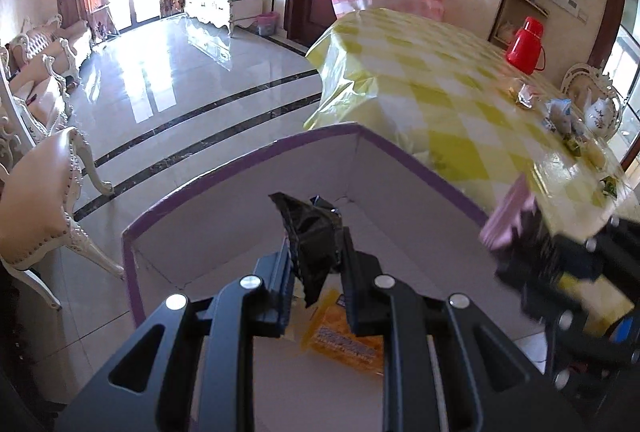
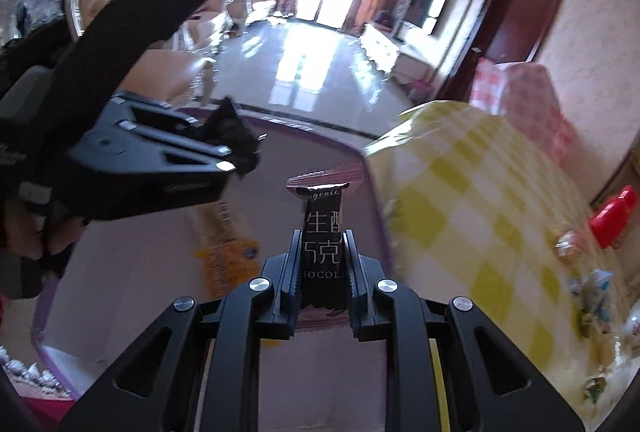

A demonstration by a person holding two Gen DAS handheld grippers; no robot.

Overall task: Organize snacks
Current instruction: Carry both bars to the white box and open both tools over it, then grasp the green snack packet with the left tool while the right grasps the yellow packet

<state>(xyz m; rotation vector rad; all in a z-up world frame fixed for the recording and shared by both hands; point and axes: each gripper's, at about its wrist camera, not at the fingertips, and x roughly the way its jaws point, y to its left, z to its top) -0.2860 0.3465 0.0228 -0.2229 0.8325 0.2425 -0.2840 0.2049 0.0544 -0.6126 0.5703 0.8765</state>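
My left gripper (image 1: 316, 264) is clamped on a crumpled black wrapper (image 1: 310, 232), its pads pressing in from both sides. The wrapper sticks up out of the jaws at twelve o'clock from the fingertips, and it hangs over the white inside of the purple-rimmed box (image 1: 200, 192). Below the jaws, at about six o'clock from the wrapper, a yellow snack packet (image 1: 340, 332) lies flat on the box floor.

My right gripper (image 2: 323, 264) is closed tight on a dark chocolate bar (image 2: 323, 232), held upright, with white characters printed down its face and its crimped top end pointing to twelve o'clock. Behind it I see a pinkish packet edge (image 2: 332, 174), but I cannot tell whether it touches the bar. This gripper also hangs over the box; the purple rim curves past at about one o'clock from the bar.

In the right wrist view the left gripper shows at nine o'clock, its black wrapper poking out of the fingertips. In the left wrist view the right gripper is a blurred dark shape at three o'clock.

The table with the yellow checked cloth (image 1: 440, 80) stands just beside the box, at one to two o'clock. On it are a red flask (image 1: 526, 46), a white teapot (image 1: 600, 114) and a few loose small snacks (image 1: 560, 116), well apart from both grippers.
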